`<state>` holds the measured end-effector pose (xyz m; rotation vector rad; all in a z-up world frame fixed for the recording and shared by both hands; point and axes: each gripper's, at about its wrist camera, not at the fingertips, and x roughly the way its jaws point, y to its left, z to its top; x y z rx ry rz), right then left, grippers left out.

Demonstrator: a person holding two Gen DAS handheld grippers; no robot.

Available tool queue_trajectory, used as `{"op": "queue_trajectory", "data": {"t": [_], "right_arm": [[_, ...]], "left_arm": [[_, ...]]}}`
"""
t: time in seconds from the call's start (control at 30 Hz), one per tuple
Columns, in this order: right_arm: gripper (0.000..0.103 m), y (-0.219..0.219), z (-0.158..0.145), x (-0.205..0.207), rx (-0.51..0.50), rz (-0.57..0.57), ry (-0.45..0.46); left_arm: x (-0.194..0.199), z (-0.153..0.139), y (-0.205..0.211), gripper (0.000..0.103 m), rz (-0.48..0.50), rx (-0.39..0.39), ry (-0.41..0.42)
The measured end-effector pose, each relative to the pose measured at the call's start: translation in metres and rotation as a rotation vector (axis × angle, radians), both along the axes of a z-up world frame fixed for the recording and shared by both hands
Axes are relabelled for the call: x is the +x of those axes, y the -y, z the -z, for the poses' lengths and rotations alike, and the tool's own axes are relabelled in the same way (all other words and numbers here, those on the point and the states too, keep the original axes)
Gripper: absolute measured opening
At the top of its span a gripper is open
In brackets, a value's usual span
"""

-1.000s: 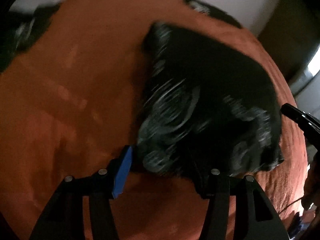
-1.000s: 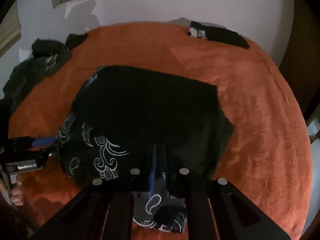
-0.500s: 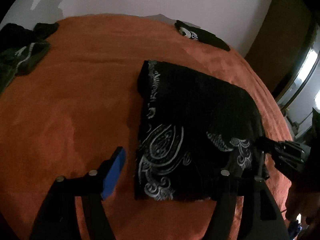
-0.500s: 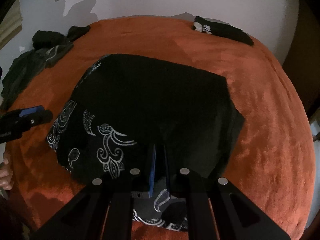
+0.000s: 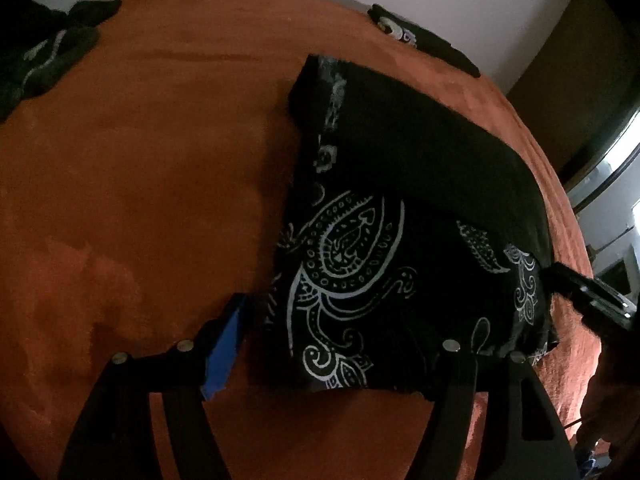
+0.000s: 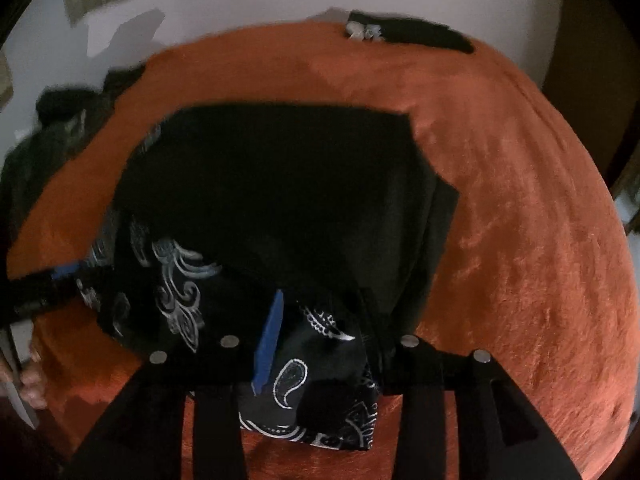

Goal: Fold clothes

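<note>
A black garment with a white paisley print (image 5: 360, 248) lies folded on the orange bedspread (image 5: 140, 200). My left gripper (image 5: 340, 340) stands open wide over its near left corner; the printed edge lies between the fingers and neither pad presses it. In the right wrist view the same garment (image 6: 280, 184) shows its plain black top fold. The jaws of my right gripper (image 6: 332, 336) are opening, and the near printed corner lies loose between them. Each gripper shows at the edge of the other's view, left gripper (image 6: 40, 292), right gripper (image 5: 588, 296).
A pile of dark clothes (image 5: 44, 56) sits at the bed's far left. A folded black item with a white print (image 5: 420, 40) lies at the far edge by the white wall. A person's hand (image 6: 24, 376) holds the left gripper's handle. Dark furniture stands to the right.
The right gripper's jaws, shut on the garment's near corner before, have parted. The left gripper's jaws widened and it drew back; the garment now lies still and flat.
</note>
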<state>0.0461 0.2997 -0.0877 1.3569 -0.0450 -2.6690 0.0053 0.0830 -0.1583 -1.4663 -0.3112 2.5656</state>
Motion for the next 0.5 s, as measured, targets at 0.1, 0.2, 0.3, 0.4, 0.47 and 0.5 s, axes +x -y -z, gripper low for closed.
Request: {"op": "queue_trajectory", "data": {"t": [0.1,0.2,0.3,0.4,0.47,0.5], "right_arm": [[0.037,0.007,-0.023,0.009,0.003,-0.026,-0.120],[0.037,0.020,-0.029,0.007,0.023,-0.089,-0.148],[0.037,0.027,-0.021,0.003,0.062,-0.105,-0.125],[0.037,0.023,-0.006,0.000,0.077,-0.093,-0.065],[0.037,0.016,-0.003,-0.003,0.064,-0.067,-0.047],[0.037,0.012,-0.002,-0.004,0.053,-0.052,-0.042]], "left_arm": [[0.002,-0.011,0.002,0.071,0.003,0.013,-0.041],[-0.002,-0.013,0.001,0.072,0.019,0.026,-0.045],[-0.004,-0.008,0.000,0.071,0.035,0.007,-0.029],[0.003,-0.007,0.004,0.071,0.019,0.028,-0.022],[0.007,-0.006,0.005,0.071,0.011,0.036,-0.020],[0.004,-0.006,0.004,0.071,0.011,0.031,-0.021]]}}
